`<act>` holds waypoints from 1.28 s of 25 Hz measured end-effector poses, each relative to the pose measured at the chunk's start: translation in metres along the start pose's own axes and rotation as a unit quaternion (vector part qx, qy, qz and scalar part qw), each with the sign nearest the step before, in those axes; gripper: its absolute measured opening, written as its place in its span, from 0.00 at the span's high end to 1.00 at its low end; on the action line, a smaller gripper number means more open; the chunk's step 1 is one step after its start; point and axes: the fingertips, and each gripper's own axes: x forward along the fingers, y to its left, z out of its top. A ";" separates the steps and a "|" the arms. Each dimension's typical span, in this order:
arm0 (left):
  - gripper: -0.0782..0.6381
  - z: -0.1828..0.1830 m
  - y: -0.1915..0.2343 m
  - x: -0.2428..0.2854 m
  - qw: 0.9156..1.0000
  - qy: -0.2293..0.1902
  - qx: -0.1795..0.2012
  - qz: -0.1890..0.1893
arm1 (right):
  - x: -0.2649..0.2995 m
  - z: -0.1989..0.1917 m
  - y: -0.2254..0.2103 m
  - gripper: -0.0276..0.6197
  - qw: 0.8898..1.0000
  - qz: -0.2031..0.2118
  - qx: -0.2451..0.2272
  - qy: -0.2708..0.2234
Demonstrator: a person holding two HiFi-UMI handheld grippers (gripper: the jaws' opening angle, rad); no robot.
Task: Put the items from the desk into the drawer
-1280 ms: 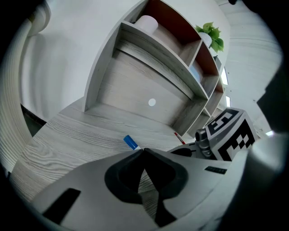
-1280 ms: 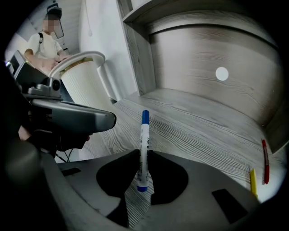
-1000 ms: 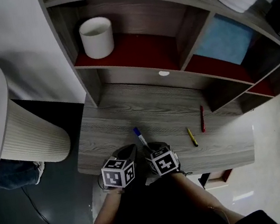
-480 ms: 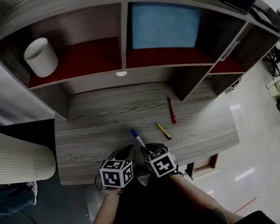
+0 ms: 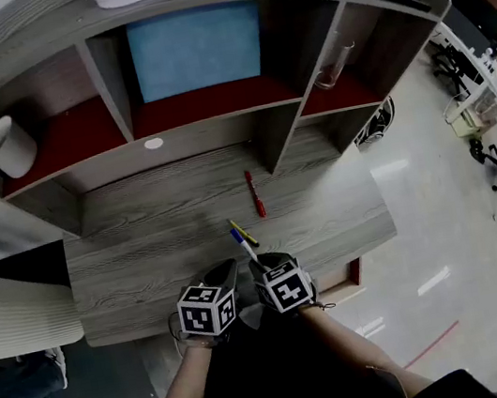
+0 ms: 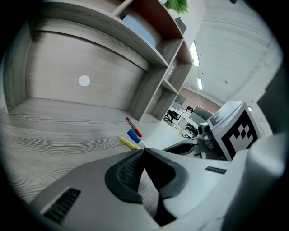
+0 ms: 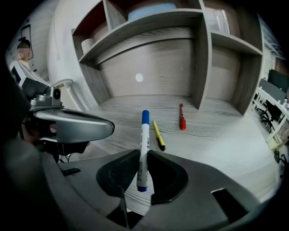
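Note:
My right gripper (image 7: pixel 143 166) is shut on a white marker with a blue cap (image 7: pixel 144 149), which sticks out forward over the grey wooden desk (image 5: pixel 145 259); the same blue-capped marker (image 5: pixel 243 245) shows in the head view. A yellow pen (image 7: pixel 158 135) and a red pen (image 7: pixel 181 117) lie on the desk ahead. My left gripper (image 6: pixel 143 152) is shut with nothing in it, right beside the right one above the desk's near edge. The yellow pen (image 6: pixel 128 143) and the red pen (image 6: pixel 131 124) also show past it. No drawer can be made out.
A shelf unit (image 5: pixel 204 106) with red-floored bays stands at the back of the desk, with a white pot (image 5: pixel 9 147) in the left bay and a blue panel (image 5: pixel 195 48) in the middle. A white ribbed bin (image 5: pixel 11 311) stands at the left. Office chairs stand at the far right.
Both grippers and the head have swung along the desk, so the desk and shelves slid left in view. The yellow and red pens now lie just ahead of the held marker.

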 end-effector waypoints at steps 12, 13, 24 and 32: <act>0.87 -0.007 -0.080 0.058 0.997 0.040 0.049 -0.048 | -0.051 -0.036 -0.083 0.87 0.997 -0.047 0.066 -0.021; 0.87 -0.008 -0.088 0.064 0.996 0.043 0.052 -0.054 | -0.056 -0.040 -0.091 0.87 0.996 -0.053 0.073 -0.024; 0.87 -0.028 -0.177 0.121 0.987 0.064 0.087 -0.116 | -0.123 -0.105 -0.178 0.87 0.980 -0.124 0.151 -0.040; 0.87 -0.046 -0.229 0.154 0.981 0.074 0.095 -0.149 | -0.153 -0.150 -0.220 0.87 0.970 -0.163 0.175 -0.047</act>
